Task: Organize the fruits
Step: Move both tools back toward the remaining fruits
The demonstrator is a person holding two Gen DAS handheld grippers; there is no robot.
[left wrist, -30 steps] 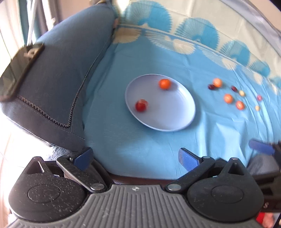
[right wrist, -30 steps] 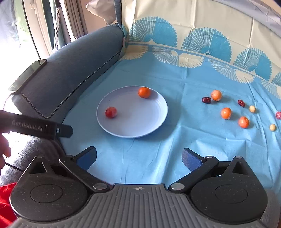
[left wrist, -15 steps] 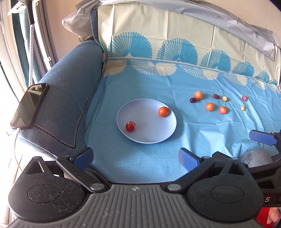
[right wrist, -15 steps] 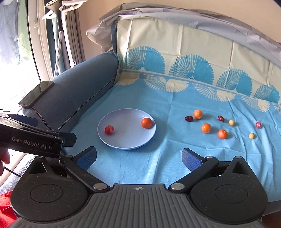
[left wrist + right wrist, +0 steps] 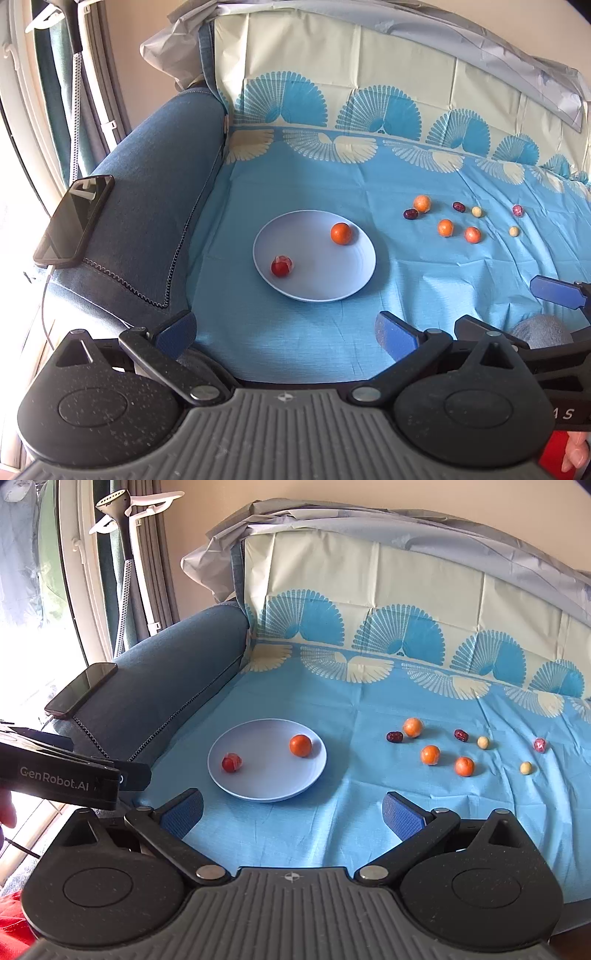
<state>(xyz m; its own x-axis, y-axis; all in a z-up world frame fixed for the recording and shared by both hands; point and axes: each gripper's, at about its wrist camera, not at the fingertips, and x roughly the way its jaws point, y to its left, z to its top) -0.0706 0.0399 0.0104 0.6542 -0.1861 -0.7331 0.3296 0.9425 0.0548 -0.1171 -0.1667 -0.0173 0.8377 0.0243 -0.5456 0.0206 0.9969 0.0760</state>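
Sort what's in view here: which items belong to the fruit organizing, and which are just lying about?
Part of the job:
plate
orange on the plate
red fruit on the plate
loose fruits on the cloth
left gripper, open
right gripper, open

Just lying about:
phone on the sofa arm
garment steamer by the window

A dark phone (image 5: 74, 221) lies flat on the blue sofa arm (image 5: 155, 184) (screen up).

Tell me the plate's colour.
Pale lilac-blue, plain; the plate shows best in the right wrist view.
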